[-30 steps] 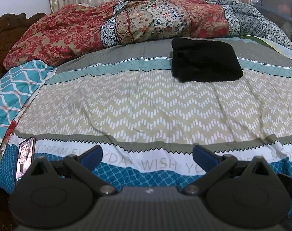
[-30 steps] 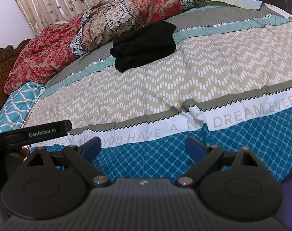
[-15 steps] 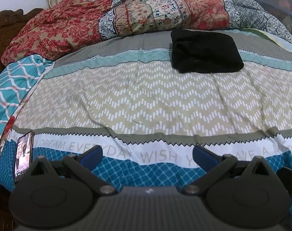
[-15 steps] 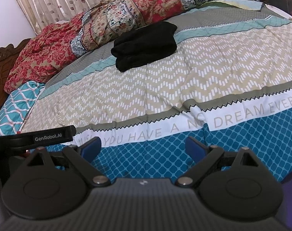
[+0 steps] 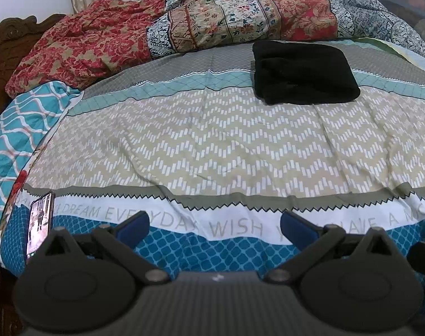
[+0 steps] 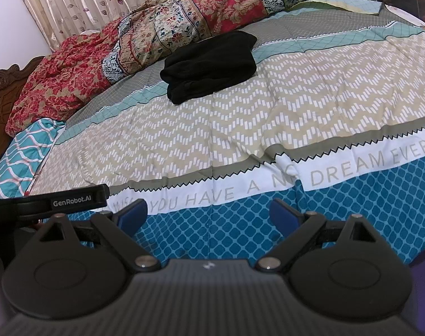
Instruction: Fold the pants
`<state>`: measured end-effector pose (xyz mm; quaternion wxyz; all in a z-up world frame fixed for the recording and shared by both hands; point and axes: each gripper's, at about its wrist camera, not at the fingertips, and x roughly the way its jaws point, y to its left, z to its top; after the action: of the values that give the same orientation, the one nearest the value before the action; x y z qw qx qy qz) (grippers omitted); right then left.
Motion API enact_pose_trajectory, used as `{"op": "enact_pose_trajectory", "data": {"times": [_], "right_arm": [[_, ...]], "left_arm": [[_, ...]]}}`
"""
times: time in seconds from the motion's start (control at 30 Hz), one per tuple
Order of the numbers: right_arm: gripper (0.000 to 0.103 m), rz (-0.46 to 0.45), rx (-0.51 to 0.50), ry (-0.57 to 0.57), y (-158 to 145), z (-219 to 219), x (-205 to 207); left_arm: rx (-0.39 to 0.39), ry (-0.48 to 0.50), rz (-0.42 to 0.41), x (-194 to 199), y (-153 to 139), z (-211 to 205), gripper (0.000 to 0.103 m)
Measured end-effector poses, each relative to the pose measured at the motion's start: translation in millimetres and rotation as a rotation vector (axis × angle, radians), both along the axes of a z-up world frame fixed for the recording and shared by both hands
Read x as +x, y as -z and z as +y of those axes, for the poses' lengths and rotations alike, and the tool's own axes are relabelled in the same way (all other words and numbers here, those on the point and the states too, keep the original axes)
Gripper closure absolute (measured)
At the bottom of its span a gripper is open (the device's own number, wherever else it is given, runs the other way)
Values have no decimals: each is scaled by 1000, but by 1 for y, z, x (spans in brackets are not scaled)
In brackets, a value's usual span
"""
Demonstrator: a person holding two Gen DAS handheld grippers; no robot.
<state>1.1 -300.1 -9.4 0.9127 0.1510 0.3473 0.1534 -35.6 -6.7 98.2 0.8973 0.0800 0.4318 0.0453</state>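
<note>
Both tools gape wide and hold nothing: left tool (image 5: pixel 214 228), right tool (image 6: pixel 208 214), each over the bed's (image 5: pixel 212 145) near edge. Folded black pants (image 5: pixel 303 72) lie far up the bed at 1 o'clock, before the quilt (image 5: pixel 212 22). Phone (image 5: pixel 40 224) at 9 o'clock.

Folded black pants (image 5: pixel 303 74) lie on the bedspread (image 5: pixel 212 145), left claw (image 5: pixel 215 225) spread.

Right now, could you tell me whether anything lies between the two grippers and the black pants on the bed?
Nothing visible does. Only open bedspread lies between the left gripper, the right gripper and the folded black pants.
</note>
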Motion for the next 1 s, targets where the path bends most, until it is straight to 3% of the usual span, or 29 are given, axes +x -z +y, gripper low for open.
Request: {"op": "enact_pose_trajectory", "data": {"times": [1.0], "right_arm": [[7, -40, -3, 41, -5, -6, 0]], "left_arm": [[-12, 15, 54, -1, 7, -7, 0]]}}
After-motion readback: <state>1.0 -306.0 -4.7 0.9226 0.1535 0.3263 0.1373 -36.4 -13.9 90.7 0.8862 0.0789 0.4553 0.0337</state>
